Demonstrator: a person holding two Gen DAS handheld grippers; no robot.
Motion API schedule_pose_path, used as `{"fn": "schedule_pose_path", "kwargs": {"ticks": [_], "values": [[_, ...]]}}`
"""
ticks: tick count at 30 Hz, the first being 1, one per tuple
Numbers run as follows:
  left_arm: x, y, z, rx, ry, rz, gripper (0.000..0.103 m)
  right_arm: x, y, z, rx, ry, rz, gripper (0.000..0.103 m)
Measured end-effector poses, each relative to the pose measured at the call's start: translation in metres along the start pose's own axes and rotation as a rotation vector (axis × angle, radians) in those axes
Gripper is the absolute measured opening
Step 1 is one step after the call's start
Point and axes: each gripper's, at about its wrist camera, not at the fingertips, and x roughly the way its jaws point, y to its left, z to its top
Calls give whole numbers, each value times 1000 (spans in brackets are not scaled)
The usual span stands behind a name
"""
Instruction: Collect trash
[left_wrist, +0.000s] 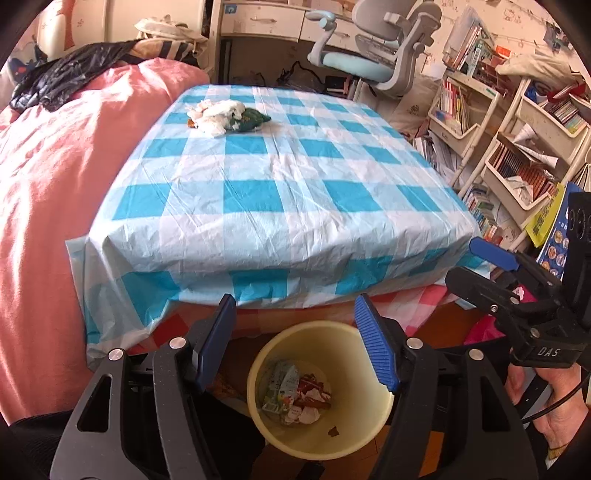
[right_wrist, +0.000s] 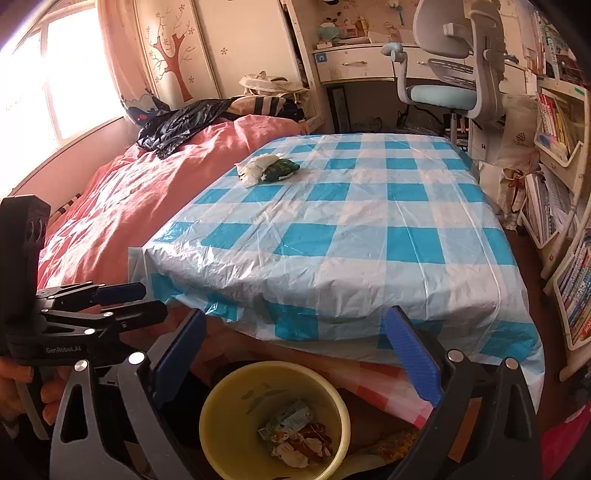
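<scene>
While both grippers hang over the yellow bin (left_wrist: 320, 391) on the floor, nothing sits between the blue pads of either one. The left gripper (left_wrist: 301, 339) has its jaws apart, spread about as wide as the bin's mouth, and they frame its rim from above. The right gripper (right_wrist: 299, 354) stands wider still, its jaws open and bare, also above the bin. Each tool shows in the other's camera: the right one at the far right edge of the left view, held in a hand (left_wrist: 543, 402), the left one at the lower left of the right view, with fingers (right_wrist: 18, 391) wrapped round its grip.

Down in the bin lies a small heap of trash (left_wrist: 297, 395): a crumpled printed wrapper, some red and white scraps, a bit of tissue. They rest on the bottom, near the middle.

More trash waits on the bench (left_wrist: 280, 177), which is covered by a blue-and-white checked plastic sheet. Near its far left corner sits a clump of white tissue (left_wrist: 216, 116) touching a crumpled dark green packet (left_wrist: 253, 120). That pile is well apart from both grippers.

A pink quilt (left_wrist: 55, 184) spreads over the bed beside the bench, with a black plastic bag (left_wrist: 59, 75) lying on top. A grey and pale blue desk chair (left_wrist: 373, 51) stands beyond, and shelves of books (left_wrist: 517, 155) line the right side.
</scene>
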Motion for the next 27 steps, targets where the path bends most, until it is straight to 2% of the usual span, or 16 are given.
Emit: {"fn": "schedule_pose_path", "kwargs": {"ticks": [4,7,13,19,21,24,27], "values": [[-10,1,5,-17,-67,37,68,4,0,5,39,-8,6,93],[-20,4,12,-32,-137,87,74,1,9,13,-2,-30,9,93],[-36,19,31,-134,-248,156,82,-7,31,45,-195,-55,-3,94],[-50,24,76,-90,-330,201,89,-3,49,72,-498,-57,-49,95],[-53,26,94,-71,-352,224,90,3,45,74,-498,-57,-47,95],[-53,32,111,-74,-381,258,93,15,35,80,-383,-35,-8,95],[-37,43,107,-116,-330,286,93,16,42,82,-383,-51,9,95]]}}
